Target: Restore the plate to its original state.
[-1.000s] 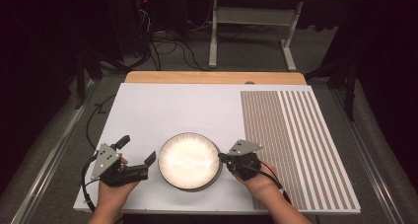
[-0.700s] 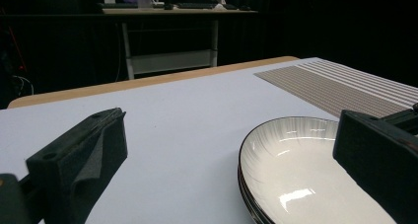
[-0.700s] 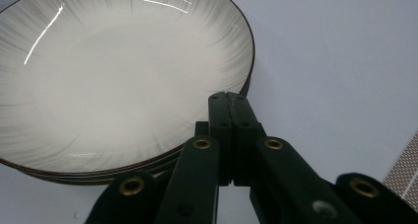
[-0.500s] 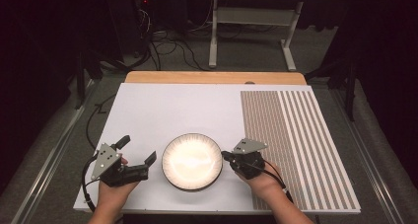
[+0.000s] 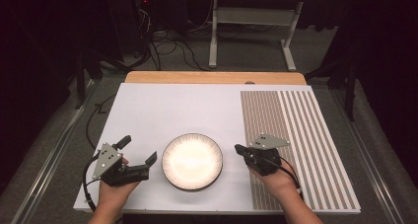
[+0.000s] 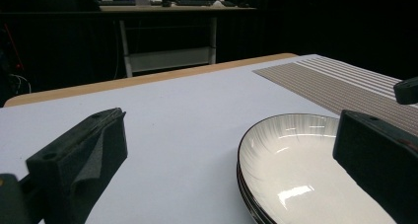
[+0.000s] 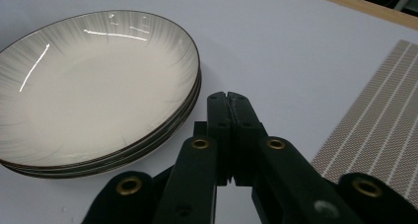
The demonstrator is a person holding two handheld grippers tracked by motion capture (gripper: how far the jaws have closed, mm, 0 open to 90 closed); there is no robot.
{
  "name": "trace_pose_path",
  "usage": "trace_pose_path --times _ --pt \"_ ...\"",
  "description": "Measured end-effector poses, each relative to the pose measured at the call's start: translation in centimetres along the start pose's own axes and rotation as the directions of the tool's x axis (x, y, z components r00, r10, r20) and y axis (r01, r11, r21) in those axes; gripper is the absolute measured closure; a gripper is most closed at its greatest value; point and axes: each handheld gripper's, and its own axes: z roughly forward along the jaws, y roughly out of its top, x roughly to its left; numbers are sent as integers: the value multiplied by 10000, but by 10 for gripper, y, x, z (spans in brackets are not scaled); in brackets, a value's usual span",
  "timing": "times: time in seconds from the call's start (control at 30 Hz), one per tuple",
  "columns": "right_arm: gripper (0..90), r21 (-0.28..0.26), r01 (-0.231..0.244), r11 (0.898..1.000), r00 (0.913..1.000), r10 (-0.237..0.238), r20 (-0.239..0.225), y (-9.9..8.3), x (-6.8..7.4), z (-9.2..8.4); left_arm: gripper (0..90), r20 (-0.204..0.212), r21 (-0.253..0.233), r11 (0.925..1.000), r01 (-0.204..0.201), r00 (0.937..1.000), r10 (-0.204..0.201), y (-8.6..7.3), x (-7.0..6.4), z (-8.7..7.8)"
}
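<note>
A broad, flat white tabletop [image 5: 167, 110] with a smooth matte surface spans the scene, edged at its far side by a strip of pale wood [image 5: 214, 77]. Over its right part lies a rectangular woven placemat [image 5: 296, 135], brown-grey with fine pale stripes and a visibly ribbed texture.

Near the front edge, about midway across, sits a stack of round, shallow ceramic plates [image 5: 192, 161], glossy cream-white inside with faint radial streaks toward a thin dark rim; the right gripper view shows three such rims [image 7: 148, 135] nested one on another.

The left gripper [image 5: 135, 157], a black two-jaw tool topped by a grey three-cornered plate, rests low on the table just left of the stack. Its jaws stand wide apart with nothing between them; in the left gripper view, its blocky black pads [image 6: 88, 155] have a slightly grainy face, and the right-hand one overlaps the plates' near rim, though contact cannot be told.

The right gripper [image 5: 240, 149], of the same make, sits just right of the stack, near the placemat's edge. Its jaws are pressed fully together, gripping nothing, with their tip a little clear of the plates.
</note>
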Motion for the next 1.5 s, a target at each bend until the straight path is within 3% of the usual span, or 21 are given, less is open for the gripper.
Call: trace_pose_path --times 0.13,0.5,0.7,0.73,0.8,0.87,0.97,1.0,1.03,1.07,1.13,1.23,1.5 --pt "884 -177 -289 9994 9995 291 105 -2 -7 -11 6 12 18 10000 21 10000 -21 0 0 1" --pt "817 -615 -480 9970 9985 496 251 -9 -21 -38 6 6 117 9999 17 10000 -17 -2 0 3" --pt "659 -944 -824 9921 9947 877 535 -19 -35 -55 6 28 189 9998 -16 10000 16 -3 0 4" --pt "576 -1020 -891 9908 9934 959 632 -24 -41 -60 6 26 196 9998 -20 10000 20 -3 0 4" --pt "533 -1110 -914 9896 9926 996 701 -27 -43 -62 6 38 194 9998 -18 10000 17 -3 0 4" --pt "405 -1379 -910 9863 9898 1048 962 -36 -49 -67 6 65 188 9998 -3 10000 2 -3 0 5" --pt "324 -1638 -980 9816 9885 1150 980 -40 -51 -71 6 90 217 9998 -11 10000 9 -3 0 5" --pt "227 -2001 -898 9756 9878 1129 1069 -42 -52 -73 6 112 226 9997 -32 9999 30 -3 0 6" --pt "227 -2001 -898 9756 9878 1129 1069 -42 -52 -73 6 112 226 9997 -32 9999 30 -3 0 6" --pt "158 -2236 -827 9712 9884 1086 1059 -44 -52 -72 6 127 223 9997 -28 9999 25 -3 0 6" --pt "145 -2302 -868 9693 9884 1128 1020 -45 -52 -72 6 155 196 9998 -16 9999 13 -3 0 6" --pt "7 -2525 -875 9636 9880 1164 1018 -47 -51 -68 6 203 165 9998 64 9998 -67 -3 0 5" --pt "7 -2582 -825 9626 9876 1136 1079 -48 -50 -65 2 246 182 9998 109 9996 -114 -2 1 6"
